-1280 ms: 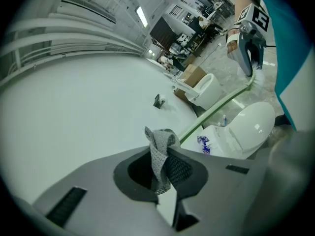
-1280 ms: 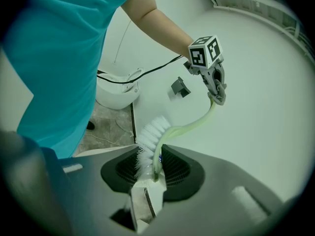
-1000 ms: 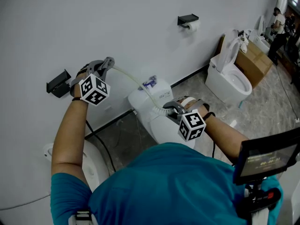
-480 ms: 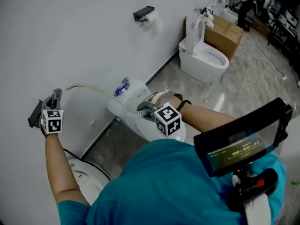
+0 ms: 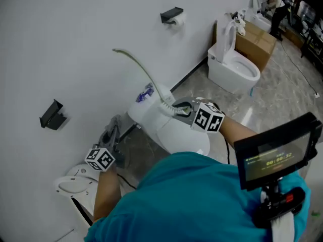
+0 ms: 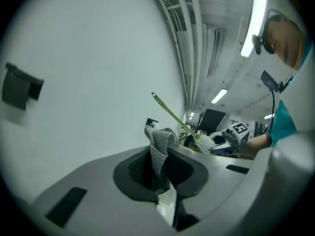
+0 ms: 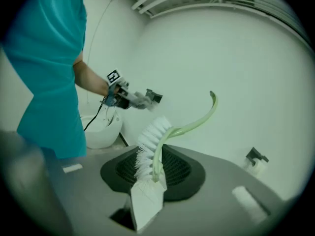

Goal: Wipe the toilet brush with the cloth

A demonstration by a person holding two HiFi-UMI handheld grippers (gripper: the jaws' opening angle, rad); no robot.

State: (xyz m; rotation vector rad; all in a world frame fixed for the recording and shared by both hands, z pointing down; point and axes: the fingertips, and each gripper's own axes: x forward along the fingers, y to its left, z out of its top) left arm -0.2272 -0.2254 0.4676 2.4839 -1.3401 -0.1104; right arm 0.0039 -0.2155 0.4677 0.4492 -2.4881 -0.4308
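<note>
I see a grey cloth (image 6: 158, 149) that looks rough and woven. The toilet brush (image 7: 150, 144) has white bristles and a smooth green plastic handle. The toilet (image 5: 176, 135) looks shiny.

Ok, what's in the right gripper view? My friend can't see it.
The right gripper clamps the bristle end of a toilet brush, whose pale green handle curves up against a white wall. Beyond, the left gripper holds a grey cloth.

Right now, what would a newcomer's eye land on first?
The toilet brush stands out first. Its pale green handle arcs up against the white wall, with the bristle end clamped in the right claw at centre. Low on the left, the left claw pinches a grey cloth, apart from the brush.
</note>
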